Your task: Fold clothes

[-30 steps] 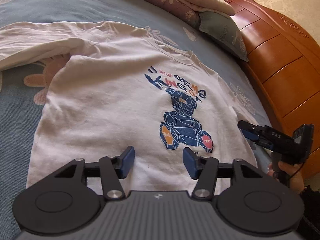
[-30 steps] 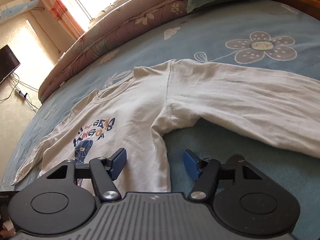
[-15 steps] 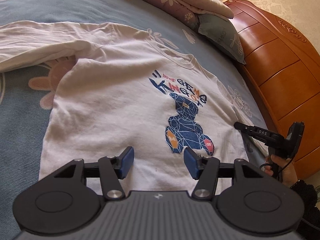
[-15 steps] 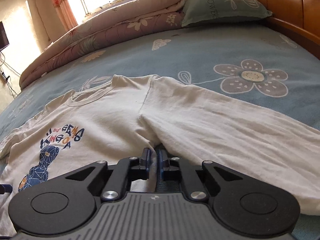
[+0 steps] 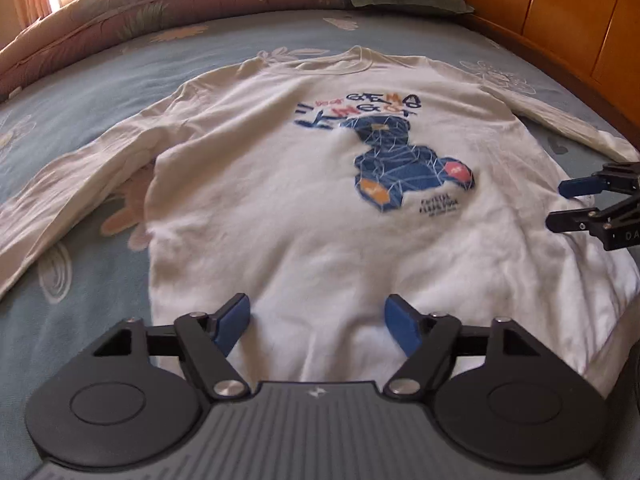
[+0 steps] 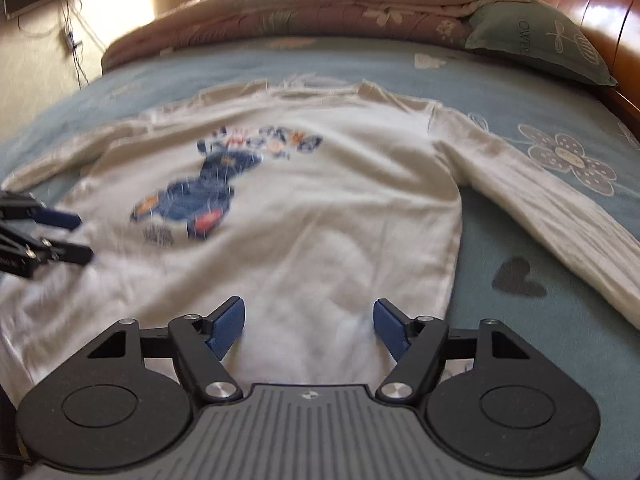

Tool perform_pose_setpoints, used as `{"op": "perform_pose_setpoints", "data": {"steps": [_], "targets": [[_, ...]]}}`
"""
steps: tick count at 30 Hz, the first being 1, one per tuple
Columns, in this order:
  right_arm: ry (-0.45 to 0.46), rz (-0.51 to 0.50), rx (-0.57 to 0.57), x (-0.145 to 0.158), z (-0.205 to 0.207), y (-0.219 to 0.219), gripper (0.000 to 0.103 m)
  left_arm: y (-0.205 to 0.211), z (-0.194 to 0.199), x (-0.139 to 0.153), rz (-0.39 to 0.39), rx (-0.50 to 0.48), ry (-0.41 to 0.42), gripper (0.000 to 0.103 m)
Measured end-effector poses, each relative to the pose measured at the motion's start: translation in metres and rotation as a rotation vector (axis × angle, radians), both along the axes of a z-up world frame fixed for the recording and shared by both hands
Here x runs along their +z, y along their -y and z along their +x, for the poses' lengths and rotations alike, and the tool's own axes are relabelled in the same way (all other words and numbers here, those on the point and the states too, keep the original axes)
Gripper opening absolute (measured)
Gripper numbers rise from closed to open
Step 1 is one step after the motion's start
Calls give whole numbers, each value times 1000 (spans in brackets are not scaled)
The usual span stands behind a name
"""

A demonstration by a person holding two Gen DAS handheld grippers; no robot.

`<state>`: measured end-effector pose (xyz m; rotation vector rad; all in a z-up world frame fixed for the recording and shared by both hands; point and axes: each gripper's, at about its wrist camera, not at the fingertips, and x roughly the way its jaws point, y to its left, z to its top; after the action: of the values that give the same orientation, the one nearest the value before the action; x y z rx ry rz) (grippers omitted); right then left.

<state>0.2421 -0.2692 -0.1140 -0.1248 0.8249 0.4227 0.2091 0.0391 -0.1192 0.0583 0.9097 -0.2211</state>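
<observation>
both the left gripper (image 5: 318, 326) and right gripper (image 6: 309, 326), just widened, hover released over the shirt (image 5: 320, 208)

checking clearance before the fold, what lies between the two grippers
Only the white long-sleeved shirt with its blue bear print: the left wrist view shows nothing else between the left gripper and the right gripper.

Loads of room over the shirt (image 5: 280, 200); only the quilt (image 6: 320, 12), pillow (image 6: 536, 40) and headboard (image 5: 560, 12) hem in the far and right sides.
</observation>
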Motion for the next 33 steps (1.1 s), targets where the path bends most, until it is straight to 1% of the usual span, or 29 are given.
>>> {"op": "perform_pose_setpoints", "data": {"steps": [1, 2, 3, 5, 7, 8, 9, 11, 12, 14, 17, 19, 20, 22, 24, 26, 31, 33], "targets": [[7, -21, 1, -3, -11, 5, 84, -8, -10, 0, -5, 3, 4, 78], [1, -18, -3, -3, -19, 15, 88, -14, -19, 1, 24, -1, -1, 78], [-6, -20, -8, -3, -28, 24, 90, -19, -27, 3, 56, -7, -8, 78], [-4, -39, -22, 5, -40, 29, 91, -25, -34, 10, 59, 0, -35, 78], [7, -56, -28, 14, -51, 31, 91, -25, -35, 21, 23, 24, -27, 77], [18, -54, -25, 20, -57, 30, 91, -21, -35, 26, 0, 16, -4, 77], [45, -26, -1, 28, -62, 21, 93, -16, -34, 31, -23, 7, 21, 77], [86, 21, 53, 36, -66, -1, 96, 1, -31, 35, -46, -16, 54, 78], [85, 39, 68, 35, -65, -13, 97, 8, -28, 31, -60, -20, 50, 78], [62, 57, 74, 25, -60, -32, 97, 17, -26, 21, -84, -14, 34, 78], [37, 15, 54, 7, -62, -44, 97, 18, -34, 4, -114, 19, -2, 78], [10, -13, 29, -3, -72, -41, 98, 14, -53, 2, -109, 12, 4, 79], [-1, -17, 12, -9, -78, -36, 102, 9, -62, 2, -114, 19, -9, 80], [25, 32, -18, -13, -94, -21, 103, 1, -77, 3, -139, 26, -40, 82], [45, 76, -40, -14, -106, -10, 103, -6, -82, 7, -147, 19, -64, 82], [56, 62, -42, -14, -110, -10, 103, -10, -82, 13, -143, 18, -90, 82], [64, 44, -73, -15, -107, -17, 103, -11, -59, 30, -181, 40, -3, 82], [64, 36, -78, -15, -107, -19, 103, -6, -43, 25, -182, 45, 1, 83]]}}
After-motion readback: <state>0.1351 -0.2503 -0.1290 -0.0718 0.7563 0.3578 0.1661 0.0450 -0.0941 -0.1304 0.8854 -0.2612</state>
